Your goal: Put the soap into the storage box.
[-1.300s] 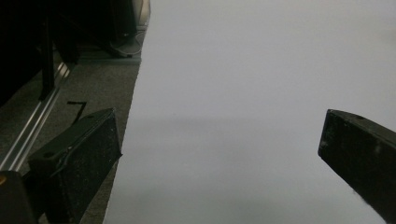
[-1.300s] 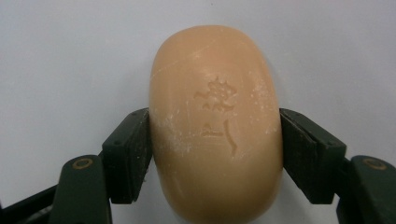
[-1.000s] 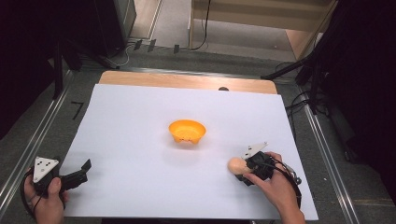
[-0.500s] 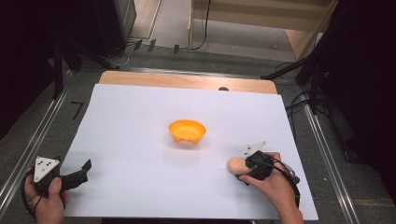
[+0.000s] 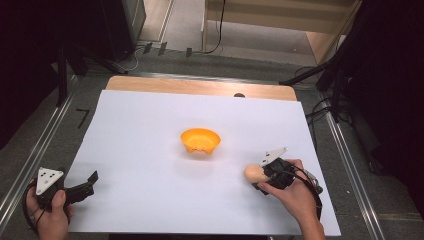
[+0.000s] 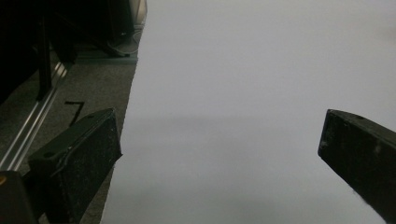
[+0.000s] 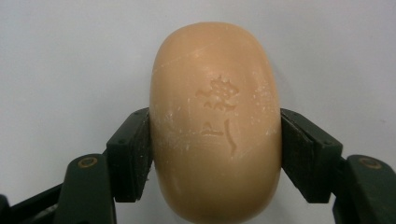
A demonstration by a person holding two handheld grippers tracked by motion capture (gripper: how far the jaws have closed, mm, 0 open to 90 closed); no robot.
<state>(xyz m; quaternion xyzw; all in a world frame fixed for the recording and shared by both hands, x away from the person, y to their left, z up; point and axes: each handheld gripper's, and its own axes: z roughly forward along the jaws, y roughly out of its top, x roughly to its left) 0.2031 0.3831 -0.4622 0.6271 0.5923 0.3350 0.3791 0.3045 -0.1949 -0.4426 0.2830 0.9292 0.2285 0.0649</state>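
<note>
Right tool (image 5: pixel 260 175) was clamped on the peach oval soap bar (image 7: pixel 215 121) – pads pressing both sides, low over the white-papered bench (image 5: pixel 150 130), near an orange plastic bowl (image 5: pixel 200 140); left tool (image 5: pixel 87 182) sat open w/ nothing between jaws

My high view sits above my side of the table and looks forward and down, far enough back to take in the whole white paper sheet (image 5: pixel 150 150) and the grey floor beyond it. My left gripper view rides low on the black two-jaw left gripper (image 5: pixel 82 186), close to the sheet's left edge, facing out along the sheet (image 6: pixel 243 93). My right gripper view looks along the black right gripper (image 7: pixel 215 154) at very short range onto a rounded tan soap bar (image 7: pixel 215 121). All three views share that sheet; the high view also catches the bar (image 5: pixel 253 173).
</note>
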